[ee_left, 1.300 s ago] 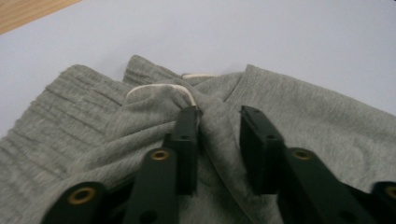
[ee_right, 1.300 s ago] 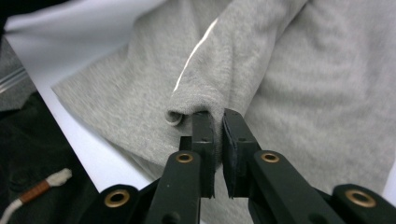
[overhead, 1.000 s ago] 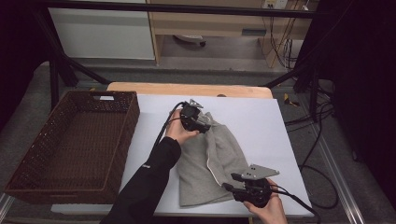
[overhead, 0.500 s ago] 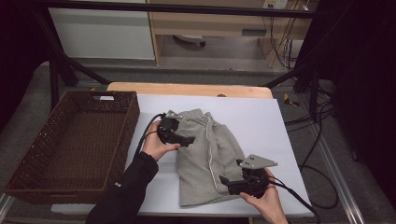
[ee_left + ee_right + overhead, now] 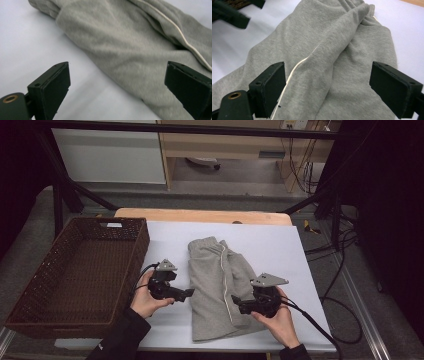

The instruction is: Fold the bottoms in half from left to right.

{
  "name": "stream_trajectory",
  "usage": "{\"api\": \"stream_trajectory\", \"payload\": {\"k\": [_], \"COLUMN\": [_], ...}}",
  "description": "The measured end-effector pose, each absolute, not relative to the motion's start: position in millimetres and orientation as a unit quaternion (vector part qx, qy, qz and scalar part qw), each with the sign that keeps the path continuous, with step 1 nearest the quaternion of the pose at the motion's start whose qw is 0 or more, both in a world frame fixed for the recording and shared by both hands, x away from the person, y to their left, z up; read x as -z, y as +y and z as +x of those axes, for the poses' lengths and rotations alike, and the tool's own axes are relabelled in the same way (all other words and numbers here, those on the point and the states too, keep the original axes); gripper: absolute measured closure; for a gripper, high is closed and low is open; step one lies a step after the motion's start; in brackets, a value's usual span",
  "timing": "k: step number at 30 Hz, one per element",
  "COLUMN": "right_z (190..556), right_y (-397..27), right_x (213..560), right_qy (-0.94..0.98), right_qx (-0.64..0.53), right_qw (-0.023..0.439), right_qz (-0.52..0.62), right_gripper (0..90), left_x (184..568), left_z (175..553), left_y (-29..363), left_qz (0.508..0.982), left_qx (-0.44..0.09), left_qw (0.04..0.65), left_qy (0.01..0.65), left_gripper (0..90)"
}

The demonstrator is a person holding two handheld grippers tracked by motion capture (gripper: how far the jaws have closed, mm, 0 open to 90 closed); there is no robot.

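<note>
One grey garment (image 5: 220, 287), one wicker basket (image 5: 75, 270), two tools: left tool (image 5: 186, 294), right tool (image 5: 240, 305).

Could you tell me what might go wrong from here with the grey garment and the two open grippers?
1. The left gripper is open beside the grey garment, its jaws over bare white table cover; closing there might catch only the edge, or nothing.
2. The right gripper, open over the folded cloth, could pinch several layers and pull the fold apart.
3. The wicker basket stands close beside the left hand; a wide swing might knock it.
</note>
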State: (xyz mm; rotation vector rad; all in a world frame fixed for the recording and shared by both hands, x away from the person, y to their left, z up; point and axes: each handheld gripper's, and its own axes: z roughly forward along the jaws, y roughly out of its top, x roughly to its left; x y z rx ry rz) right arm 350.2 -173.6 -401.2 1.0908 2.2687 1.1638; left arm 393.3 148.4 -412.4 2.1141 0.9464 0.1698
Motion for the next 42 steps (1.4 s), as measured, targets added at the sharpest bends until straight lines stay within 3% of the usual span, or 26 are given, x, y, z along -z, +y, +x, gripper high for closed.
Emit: {"api": "stream_trajectory", "payload": {"k": [6, 12, 24, 31, 36, 42], "right_z": [363, 378, 409, 420, 427, 430], "right_y": [-166, -157, -140, -136, -141, -156], "right_x": [403, 405, 415, 420, 419, 417], "right_qy": [0.808, 0.808, 0.802, 0.807, 0.811, 0.81], "right_qx": [-0.407, -0.411, -0.408, -0.4, -0.383, -0.369], "right_qw": [0.177, 0.166, 0.188, 0.19, 0.187, 0.198], "right_qz": [0.388, 0.388, 0.395, 0.392, 0.399, 0.41], "right_gripper": [16.3, 26.9, 39.5, 58.6, 83.1, 86.1], "left_x": [420, 424, 438, 445, 448, 447], "left_z": [377, 364, 343, 341, 339, 338], "left_y": [143, 138, 124, 123, 120, 119], "left_qz": [0.84, 0.845, 0.854, 0.849, 0.851, 0.849], "left_qx": [-0.056, -0.039, -0.035, -0.015, -0.014, -0.011], "left_qw": [0.395, 0.39, 0.392, 0.396, 0.395, 0.397], "left_qy": [0.367, 0.363, 0.339, 0.349, 0.345, 0.349], "left_gripper": [9.8, 15.9, 39.0, 53.0, 56.3, 55.8]}}
